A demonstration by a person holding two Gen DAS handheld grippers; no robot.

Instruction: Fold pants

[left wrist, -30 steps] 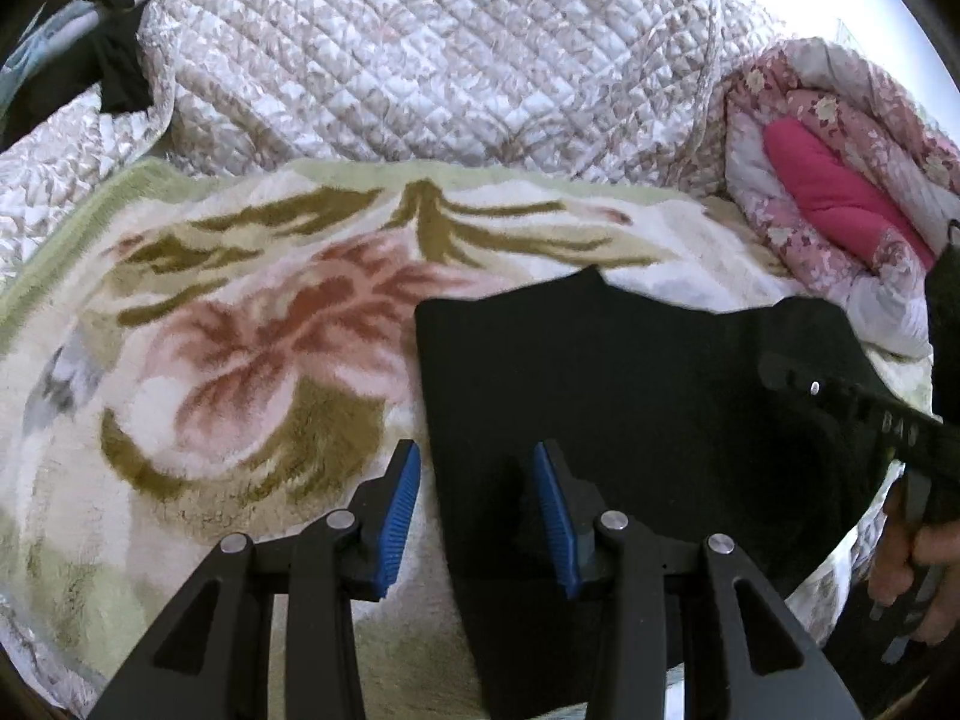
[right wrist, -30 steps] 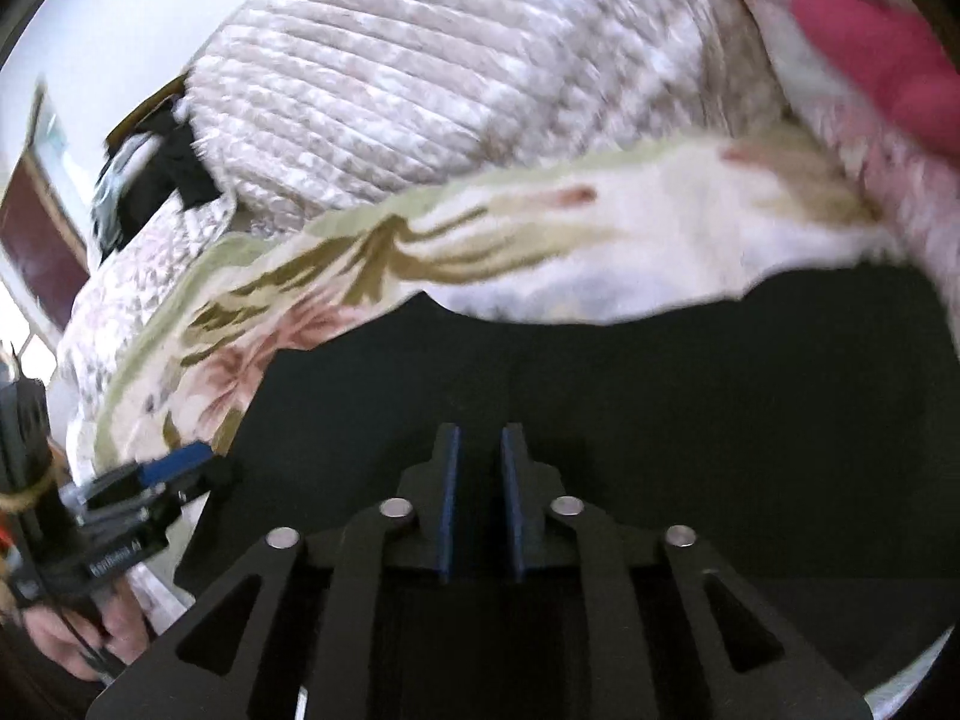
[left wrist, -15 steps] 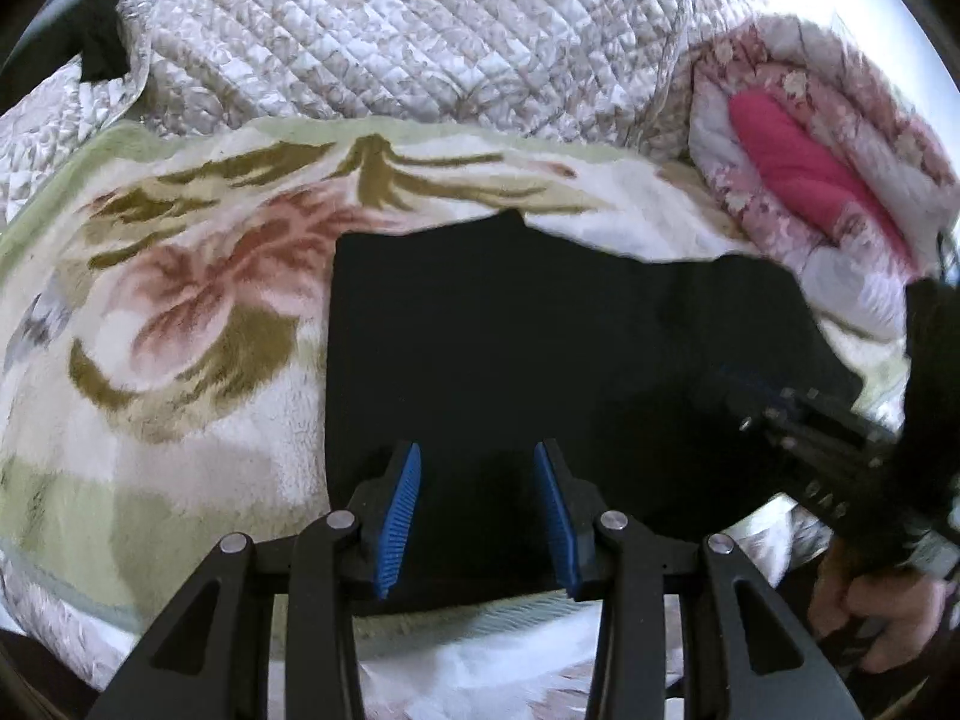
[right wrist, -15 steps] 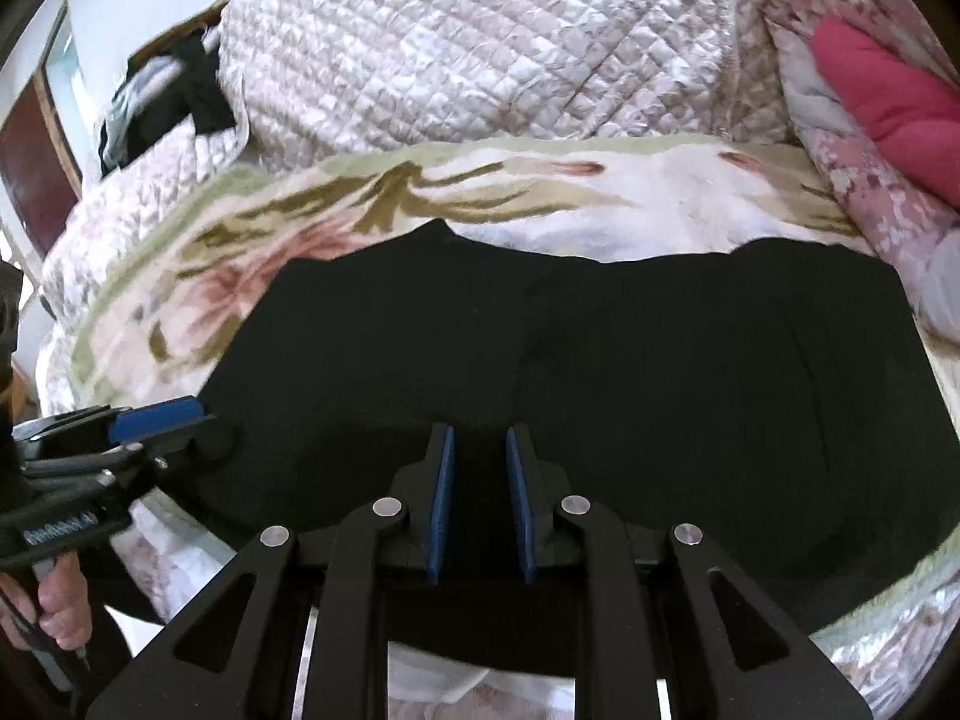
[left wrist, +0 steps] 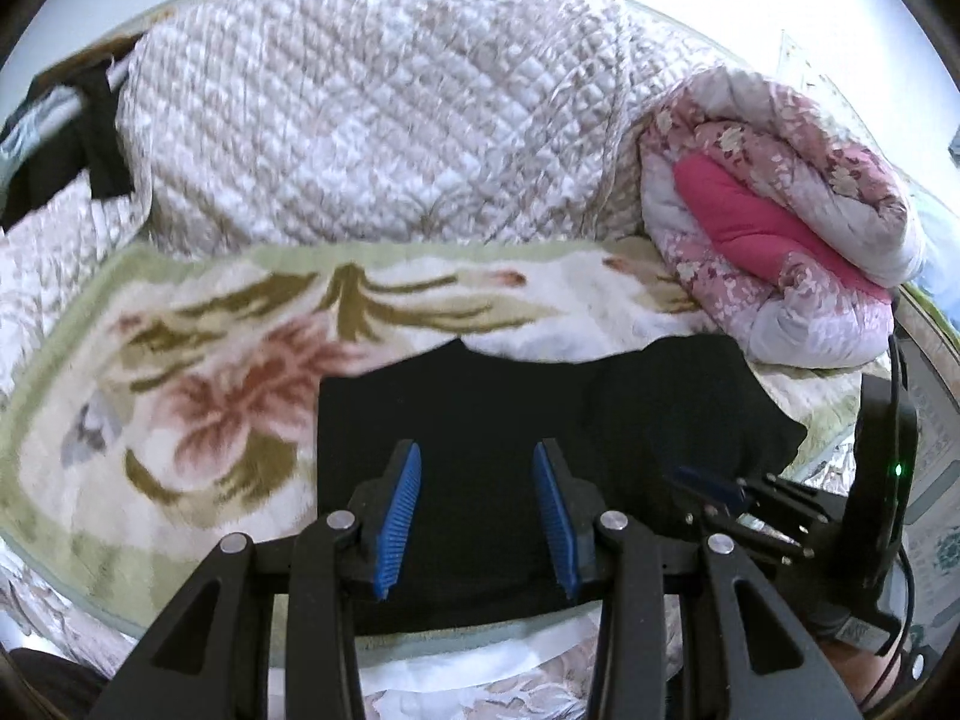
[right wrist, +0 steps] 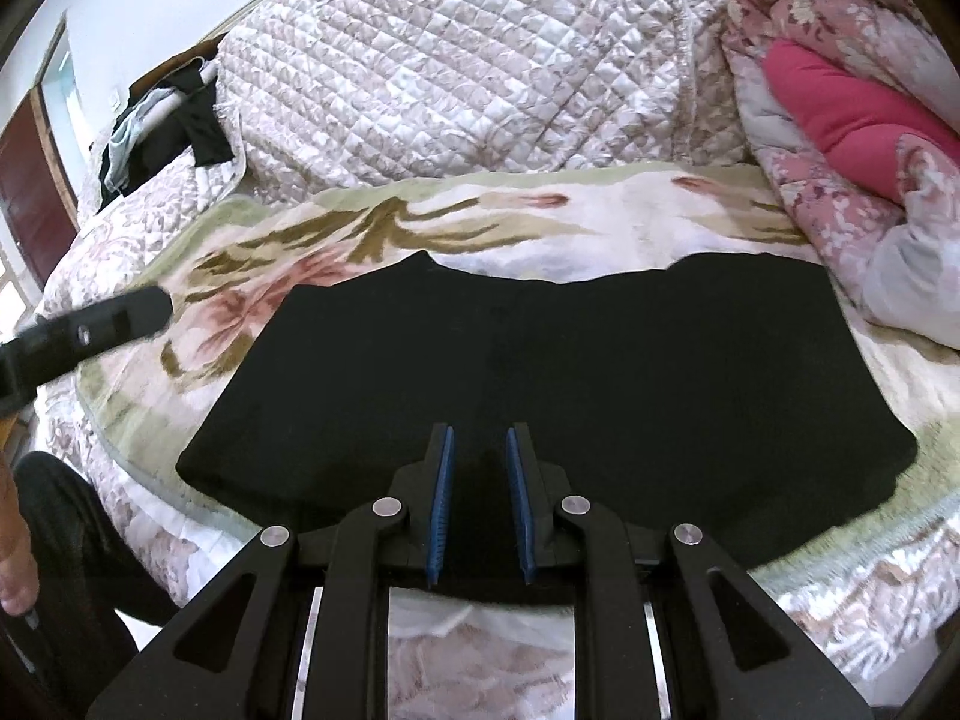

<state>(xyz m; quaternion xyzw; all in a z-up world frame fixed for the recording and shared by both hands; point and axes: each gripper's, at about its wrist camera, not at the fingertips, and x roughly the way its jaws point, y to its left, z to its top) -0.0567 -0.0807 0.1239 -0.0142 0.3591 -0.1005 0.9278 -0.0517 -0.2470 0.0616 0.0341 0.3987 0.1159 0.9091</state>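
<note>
The black pants [right wrist: 540, 372] lie folded flat in a broad rectangle on the floral blanket [right wrist: 600, 222], near the bed's front edge; they also show in the left wrist view [left wrist: 540, 414]. My left gripper [left wrist: 477, 462] is open and empty, above the pants' left part. My right gripper [right wrist: 478, 444] is open with a narrow gap and empty, held above the pants' front middle. The right gripper also shows at the right of the left wrist view [left wrist: 720, 489], and a left finger [right wrist: 108, 324] shows at the left of the right wrist view.
A quilted cover [left wrist: 372, 120] is heaped at the back of the bed. A rolled pink floral duvet [left wrist: 780, 228] lies at the right, close to the pants. Dark clothes [right wrist: 192, 114] hang at the far left. The bed's front edge [right wrist: 480, 630] is just below my grippers.
Both grippers have pulled back and up from the pants. The right gripper has opened slightly. The pants lie still.
</note>
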